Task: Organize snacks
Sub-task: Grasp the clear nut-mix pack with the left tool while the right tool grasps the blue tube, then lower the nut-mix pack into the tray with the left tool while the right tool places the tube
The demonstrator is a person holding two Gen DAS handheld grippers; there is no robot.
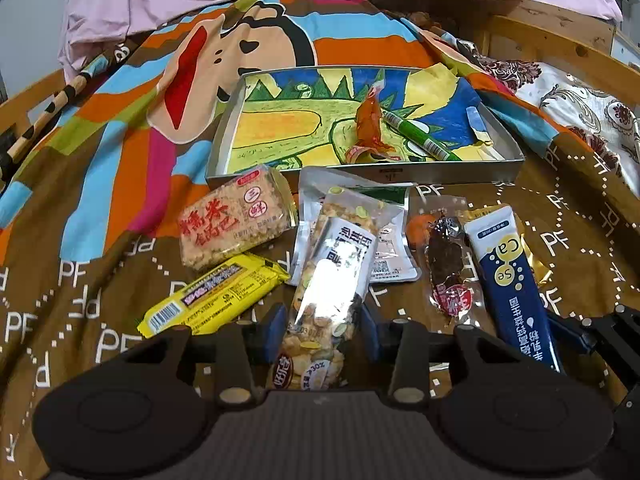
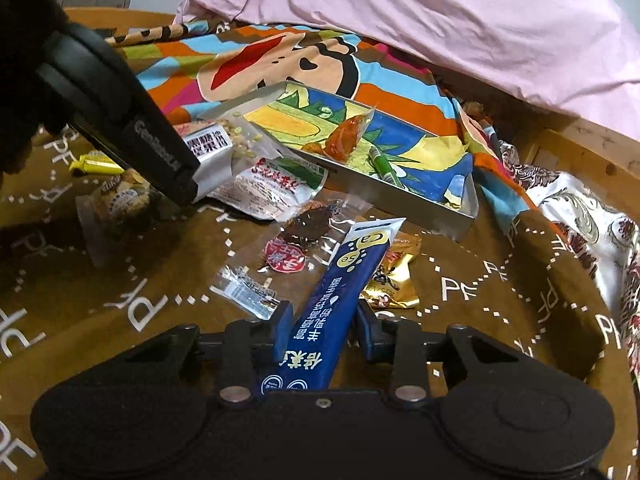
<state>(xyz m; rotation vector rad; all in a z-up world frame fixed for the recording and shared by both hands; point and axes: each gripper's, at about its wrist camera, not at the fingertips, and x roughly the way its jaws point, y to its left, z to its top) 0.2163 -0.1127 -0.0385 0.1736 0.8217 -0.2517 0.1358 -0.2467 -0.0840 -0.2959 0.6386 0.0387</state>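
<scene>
My left gripper [image 1: 322, 330] is shut on a clear bag of mixed nuts [image 1: 328, 280] with a white label. My right gripper [image 2: 322, 330] is shut on a long blue stick pack [image 2: 340, 312], which also shows in the left wrist view [image 1: 516, 280]. A silver tray [image 1: 400, 172] with a colourful drawing inside holds an orange snack packet [image 1: 370, 124] and a green pen [image 1: 420, 136]. The tray also shows in the right wrist view [image 2: 400, 200]. On the brown cloth lie a rice cracker pack [image 1: 236, 220], a yellow bar [image 1: 212, 296] and a dark meat snack [image 1: 448, 264].
A gold wrapper [image 2: 394, 280] lies beside the blue pack. A white pouch [image 2: 272, 188] lies under the nut bag. A pink quilt [image 2: 440, 12] is heaped behind the tray. Wooden bed rails [image 1: 560, 40] run along the right. The left gripper's body [image 2: 120, 112] crosses the right view.
</scene>
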